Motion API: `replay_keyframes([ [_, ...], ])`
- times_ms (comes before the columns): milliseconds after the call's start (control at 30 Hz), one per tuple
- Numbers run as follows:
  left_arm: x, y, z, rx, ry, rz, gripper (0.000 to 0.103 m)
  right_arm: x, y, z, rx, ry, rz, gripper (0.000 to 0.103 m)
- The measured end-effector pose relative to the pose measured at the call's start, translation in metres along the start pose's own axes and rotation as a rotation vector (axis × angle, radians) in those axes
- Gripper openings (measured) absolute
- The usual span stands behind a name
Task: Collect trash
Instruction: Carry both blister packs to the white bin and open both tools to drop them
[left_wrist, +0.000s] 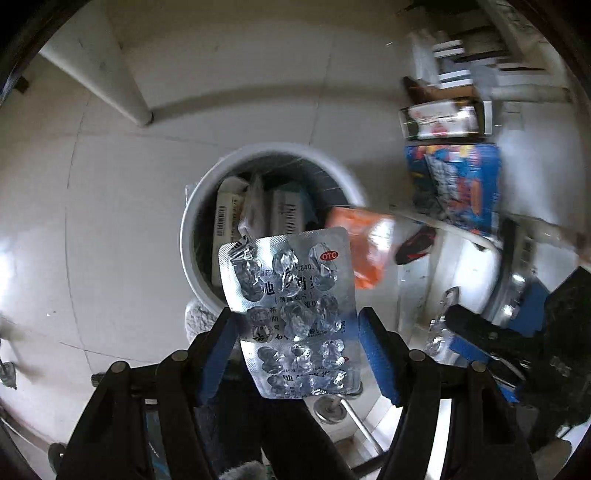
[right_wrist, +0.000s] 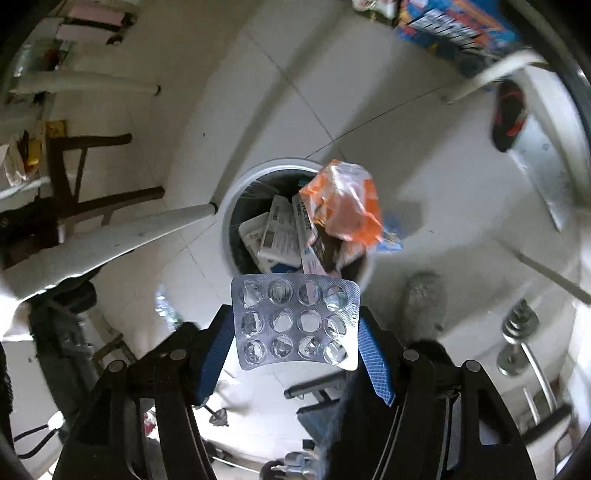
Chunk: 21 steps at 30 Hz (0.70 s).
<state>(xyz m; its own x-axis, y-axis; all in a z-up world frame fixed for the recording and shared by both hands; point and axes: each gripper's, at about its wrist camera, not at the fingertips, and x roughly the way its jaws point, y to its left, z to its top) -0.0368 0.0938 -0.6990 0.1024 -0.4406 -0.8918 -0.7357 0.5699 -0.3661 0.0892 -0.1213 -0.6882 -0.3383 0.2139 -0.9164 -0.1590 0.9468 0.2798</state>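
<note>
A white round bin (left_wrist: 192, 236) (right_wrist: 229, 206) stands on the tiled floor below both grippers, filled with several medicine boxes. An orange plastic wrapper (left_wrist: 360, 243) (right_wrist: 347, 206) is over its rim; I cannot tell whether it rests there or is falling. My left gripper (left_wrist: 295, 317) is shut on a silver blister pack (left_wrist: 291, 295), printed foil side up, gripped across its width by the blue pads. My right gripper (right_wrist: 295, 314) is shut the same way on a second blister pack (right_wrist: 295, 321) with empty bubbles. One finger (left_wrist: 480, 328) of the right gripper shows at the left wrist view's right edge.
A blue printed box (left_wrist: 458, 184) and a red-and-black shoe (left_wrist: 413, 247) (right_wrist: 508, 114) lie beyond the bin. A white table leg (right_wrist: 110, 240) slants in beside the bin. A dark wooden chair (right_wrist: 85, 177) stands left, a dumbbell (right_wrist: 517, 332) right, a grey fluffy item (right_wrist: 421, 295) near the bin.
</note>
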Motion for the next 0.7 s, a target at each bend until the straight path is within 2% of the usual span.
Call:
replay_keyframes([
  [67, 0.022, 0.009, 0.008, -0.006, 0.003, 0.020, 0.066, 0.025, 0.001, 0.012, -0.012, 0.020, 0.002, 0.069],
  [133, 0.034, 0.021, 0.010, -0.024, 0.009, 0.024, 0.075, 0.044, 0.002, 0.021, -0.024, 0.026, -0.004, 0.073],
  [167, 0.036, 0.024, 0.010, -0.028, 0.004, 0.030, 0.090, 0.052, 0.003, 0.023, -0.035, 0.036, -0.003, 0.073],
  [200, 0.036, 0.026, 0.009, -0.029, -0.001, 0.038, 0.100, 0.059, 0.003, 0.026, -0.043, 0.048, 0.007, 0.074],
  [267, 0.029, 0.033, 0.003, -0.034, -0.021, 0.070, 0.100, 0.064, 0.005, 0.027, -0.053, 0.052, 0.012, 0.079],
  [300, 0.026, 0.034, 0.001, -0.037, -0.032, 0.084, 0.100, 0.065, 0.006, 0.027, -0.064, 0.054, 0.024, 0.091],
  [333, 0.020, 0.036, -0.003, -0.036, -0.050, 0.112, 0.100, 0.064, 0.006, 0.027, -0.072, 0.054, 0.029, 0.098],
  [400, 0.003, 0.043, -0.012, -0.026, -0.101, 0.168, 0.100, 0.057, 0.010, 0.023, -0.094, 0.048, 0.043, 0.098],
  [467, -0.015, 0.043, -0.023, -0.006, -0.165, 0.251, 0.100, 0.047, 0.014, 0.017, -0.123, 0.032, 0.011, 0.099],
  [500, -0.028, 0.043, -0.031, 0.007, -0.195, 0.300, 0.100, 0.040, 0.018, 0.012, -0.151, 0.015, -0.017, 0.099],
  [600, -0.053, 0.033, -0.051, 0.024, -0.239, 0.367, 0.100, 0.018, 0.031, -0.007, -0.265, -0.063, -0.159, 0.101],
  [633, -0.059, 0.028, -0.058, 0.028, -0.249, 0.376, 0.100, 0.007, 0.035, -0.018, -0.308, -0.092, -0.218, 0.101],
  [700, -0.073, 0.017, -0.072, 0.036, -0.266, 0.391, 0.100, -0.011, 0.037, -0.035, -0.351, -0.128, -0.274, 0.101],
])
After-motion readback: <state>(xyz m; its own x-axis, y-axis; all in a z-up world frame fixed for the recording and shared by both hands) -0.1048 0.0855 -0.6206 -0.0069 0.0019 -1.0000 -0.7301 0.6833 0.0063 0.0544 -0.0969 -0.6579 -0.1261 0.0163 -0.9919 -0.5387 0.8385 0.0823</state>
